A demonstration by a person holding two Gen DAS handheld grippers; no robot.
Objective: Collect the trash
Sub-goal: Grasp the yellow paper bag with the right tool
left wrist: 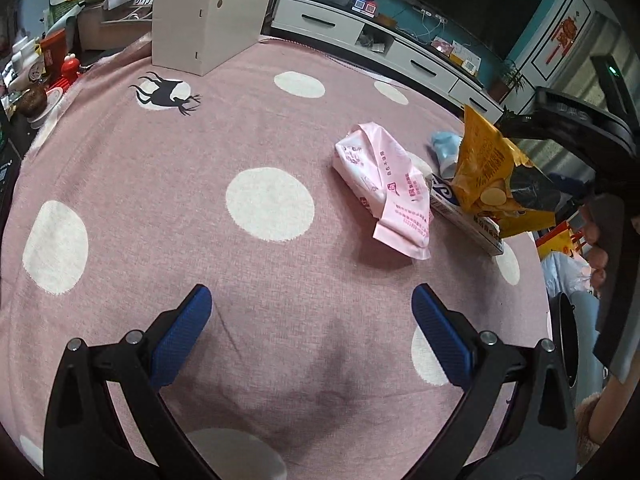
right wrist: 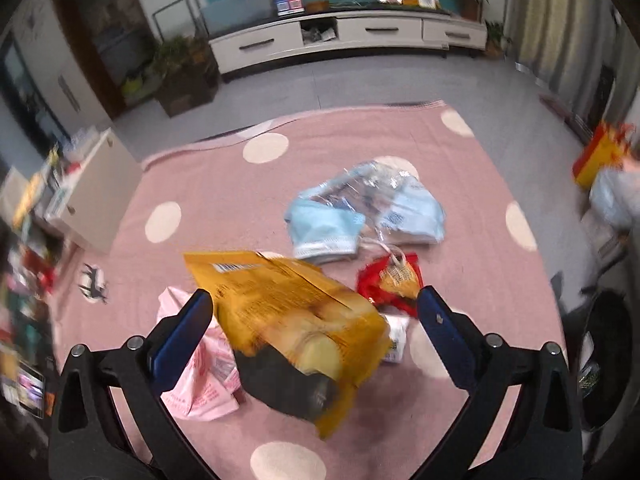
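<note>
A pink dotted cloth [left wrist: 240, 140] covers the table. My left gripper [left wrist: 312, 308] hovers open over bare cloth with nothing between its fingers. Ahead to its right lie a pink wrapper [left wrist: 384, 184], a white carton [left wrist: 464, 212] and a blue mask pack [left wrist: 444, 148]. A yellow snack bag [left wrist: 484, 160] stands tilted over the carton, right below the right gripper's black body [left wrist: 580, 128]. In the right wrist view my right gripper [right wrist: 314, 312] is wide open with the blurred yellow snack bag [right wrist: 288, 308] between its fingers. Around it lie the pink wrapper [right wrist: 200, 380], mask pack [right wrist: 360, 208] and a red-yellow wrapper [right wrist: 392, 280].
A white wooden box [left wrist: 208, 20] stands at the cloth's far corner, with desk clutter [left wrist: 40, 68] beside it. A white TV cabinet [right wrist: 348, 36] runs along the far wall. A dark round bin [right wrist: 608, 360] sits past the table's right edge. A hand [left wrist: 596, 240] holds the right gripper.
</note>
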